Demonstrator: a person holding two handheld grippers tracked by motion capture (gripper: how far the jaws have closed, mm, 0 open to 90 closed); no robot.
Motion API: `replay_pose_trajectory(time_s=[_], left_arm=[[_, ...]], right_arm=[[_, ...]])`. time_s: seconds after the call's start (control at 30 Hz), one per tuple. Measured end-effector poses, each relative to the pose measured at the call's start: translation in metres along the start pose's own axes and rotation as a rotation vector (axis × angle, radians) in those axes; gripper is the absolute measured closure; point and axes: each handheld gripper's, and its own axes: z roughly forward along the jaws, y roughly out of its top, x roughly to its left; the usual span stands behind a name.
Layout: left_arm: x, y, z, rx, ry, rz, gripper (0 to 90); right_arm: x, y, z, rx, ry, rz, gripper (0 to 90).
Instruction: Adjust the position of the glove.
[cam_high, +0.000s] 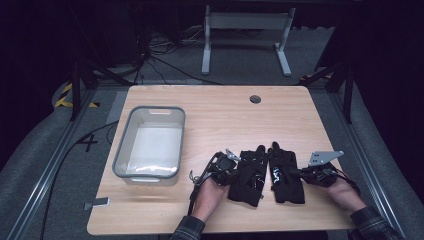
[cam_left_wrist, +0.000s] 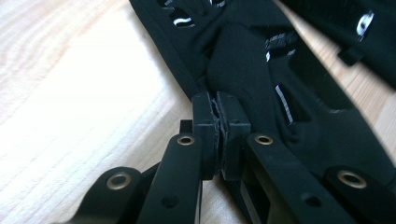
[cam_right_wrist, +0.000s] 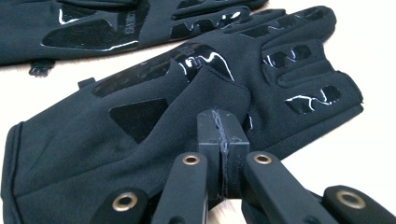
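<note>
Two black gloves with glossy patches lie side by side, fingers pointing away, near the front of the wooden table (cam_high: 215, 115). My left gripper (cam_high: 238, 167) is shut on the left edge of the left glove (cam_high: 248, 176). In the left gripper view the gripper (cam_left_wrist: 216, 105) pinches a raised fold of that glove (cam_left_wrist: 252, 70), and the other glove (cam_left_wrist: 359, 32) lies beyond. My right gripper (cam_high: 299, 173) is shut on the right glove (cam_high: 286, 174). In the right gripper view this gripper (cam_right_wrist: 222, 125) bites a ridge of the glove's (cam_right_wrist: 154, 107) fabric near the thumb.
A grey plastic bin (cam_high: 122, 146) with a pale inside stands at the table's left, a hand's width from the left gripper. A round cable hole (cam_high: 255, 99) sits near the far edge. A small grey tab (cam_high: 100, 202) lies at the front left corner.
</note>
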Motion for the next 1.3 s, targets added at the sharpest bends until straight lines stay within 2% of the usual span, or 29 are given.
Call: replay_pose_trajectory(time_s=[0.07,0.2,0.23,0.4,0.5,0.63,0.87,1.1,1.13,1.3], left_arm=[[0.001,0.0,-0.002,-0.009,-0.003,-0.001,87.7],[0.003,0.001,-0.012,-0.072,-0.013,-0.039,87.7],[0.003,0.001,-0.012,-0.072,-0.013,-0.039,87.7],[0.005,0.004,-0.022,-0.127,0.015,-0.054,87.7],[0.009,0.004,-0.025,-0.131,0.005,-0.064,87.8],[0.009,0.005,-0.025,-0.135,-0.001,-0.06,87.7],[0.005,0.01,-0.028,-0.17,-0.028,-0.055,87.7],[-0.002,0.02,-0.034,-0.211,-0.049,-0.029,87.7],[-0.004,0.023,-0.034,-0.226,-0.064,-0.023,87.7],[-0.01,0.03,-0.032,-0.233,-0.09,-0.007,87.7]], right_arm=[[0.001,0.0,0.001,-0.003,0.001,0.001,90.0],[0.002,0.004,0.004,0.0,0.011,-0.009,90.0],[0.002,0.004,0.004,0.0,0.011,-0.009,90.0],[0.006,0.01,0.01,0.0,0.023,-0.028,90.0],[0.008,0.013,0.014,-0.001,0.027,-0.034,90.0],[0.008,0.015,0.016,-0.006,0.039,-0.035,90.0],[0.013,0.021,0.022,-0.001,0.048,-0.051,90.0],[0.014,0.026,0.027,-0.002,0.059,-0.056,90.0],[0.014,0.026,0.027,-0.002,0.061,-0.055,90.0],[0.013,0.027,0.028,-0.006,0.064,-0.054,90.0]])
